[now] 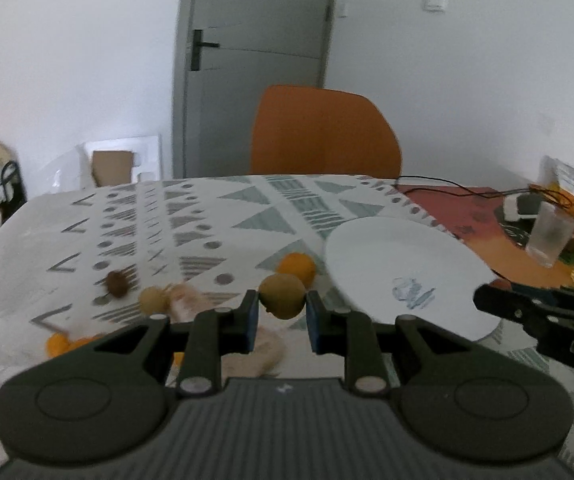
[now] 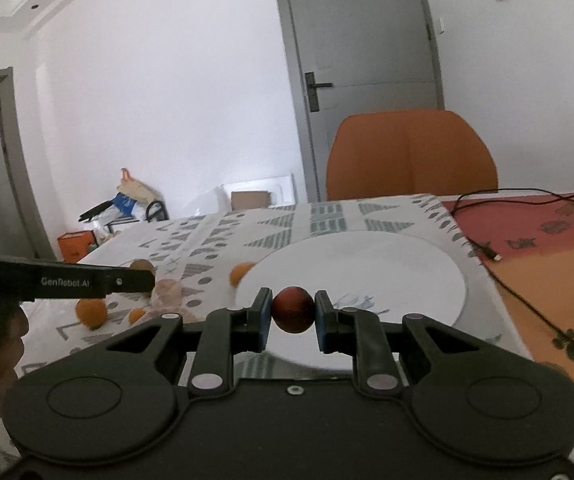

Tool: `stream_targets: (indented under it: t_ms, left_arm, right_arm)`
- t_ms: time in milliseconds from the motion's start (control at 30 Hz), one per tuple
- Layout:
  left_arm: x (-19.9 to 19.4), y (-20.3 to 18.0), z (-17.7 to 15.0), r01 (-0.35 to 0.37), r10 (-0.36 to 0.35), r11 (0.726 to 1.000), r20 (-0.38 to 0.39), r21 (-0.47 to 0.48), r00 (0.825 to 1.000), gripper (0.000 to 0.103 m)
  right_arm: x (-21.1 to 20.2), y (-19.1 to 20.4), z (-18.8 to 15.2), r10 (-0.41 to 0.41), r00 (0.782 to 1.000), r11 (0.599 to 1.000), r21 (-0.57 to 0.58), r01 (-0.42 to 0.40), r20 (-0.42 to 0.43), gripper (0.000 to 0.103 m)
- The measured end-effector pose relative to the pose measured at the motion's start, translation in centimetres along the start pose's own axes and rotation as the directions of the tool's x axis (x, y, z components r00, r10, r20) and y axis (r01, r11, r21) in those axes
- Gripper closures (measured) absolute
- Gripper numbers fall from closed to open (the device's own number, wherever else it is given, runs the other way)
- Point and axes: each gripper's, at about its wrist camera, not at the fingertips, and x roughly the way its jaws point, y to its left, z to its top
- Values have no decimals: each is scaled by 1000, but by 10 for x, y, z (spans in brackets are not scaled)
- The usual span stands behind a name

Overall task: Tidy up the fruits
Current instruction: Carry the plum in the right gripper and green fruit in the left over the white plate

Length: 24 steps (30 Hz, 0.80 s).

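Two grippers, one fruit apiece: the left gripper (image 1: 281,312) has its jaws closed onto a yellow-green fruit (image 1: 282,295), held above the patterned tablecloth (image 1: 135,216) just left of the white plate (image 1: 399,256), and the right gripper (image 2: 293,316) has its jaws pinched on a dark red fruit (image 2: 293,309) over the plate's near rim. Loose on the cloth in the left view lie one orange (image 1: 297,267) beside the plate, one small green fruit (image 1: 153,300), one brown fruit (image 1: 117,283) and more orange ones at the near left (blurred, so uncounted). The left gripper's side reads "GenRobot.AI" — seen from the right wrist view. One orange chair (image 1: 323,132) stands at the far table edge; a black cable (image 2: 527,304) crosses the bare mat right of the plate.
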Motion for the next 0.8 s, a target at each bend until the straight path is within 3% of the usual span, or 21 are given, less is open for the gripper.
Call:
stream_targets:
  t_ms: [300, 800]
  left_arm:
    - [23, -27, 12, 62, -62, 997, -2, 40, 998, 80]
    - [62, -56, 23, 108, -105, 991, -42, 78, 994, 79]
  right_arm:
    - [8, -23, 5, -32, 999, 999, 33, 31, 14, 82]
    - [30, -45, 1, -46, 999, 995, 90, 47, -7, 82]
